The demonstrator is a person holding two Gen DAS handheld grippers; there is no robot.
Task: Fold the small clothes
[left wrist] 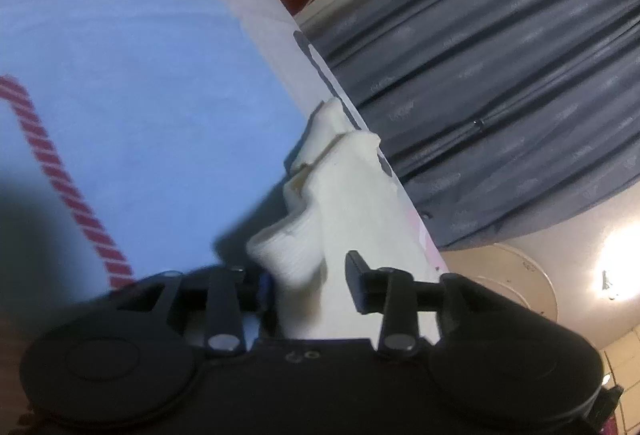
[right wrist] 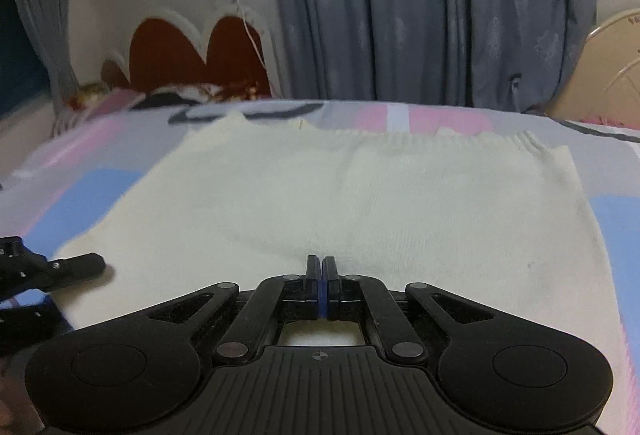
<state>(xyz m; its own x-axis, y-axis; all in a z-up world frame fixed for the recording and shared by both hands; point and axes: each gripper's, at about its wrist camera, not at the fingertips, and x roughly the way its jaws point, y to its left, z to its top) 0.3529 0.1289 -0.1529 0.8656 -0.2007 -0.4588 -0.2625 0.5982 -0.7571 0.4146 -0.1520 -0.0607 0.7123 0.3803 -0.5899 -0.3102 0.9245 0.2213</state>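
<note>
Cream knit garment (right wrist: pixel 328 195) lies spread on the patterned bedsheet (left wrist: pixel 120 83), its near edge pinched between the right gripper's (right wrist: pixel 322 267) pressed-together fingers, while the left gripper (left wrist: pixel 308 275) stands spread around a raised fold.

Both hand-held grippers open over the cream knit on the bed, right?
Not both. The right wrist view shows the right hand-held gripper shut, fingers pressed together at the cream knit. The left hand-held gripper is open around the knit's edge.
</note>
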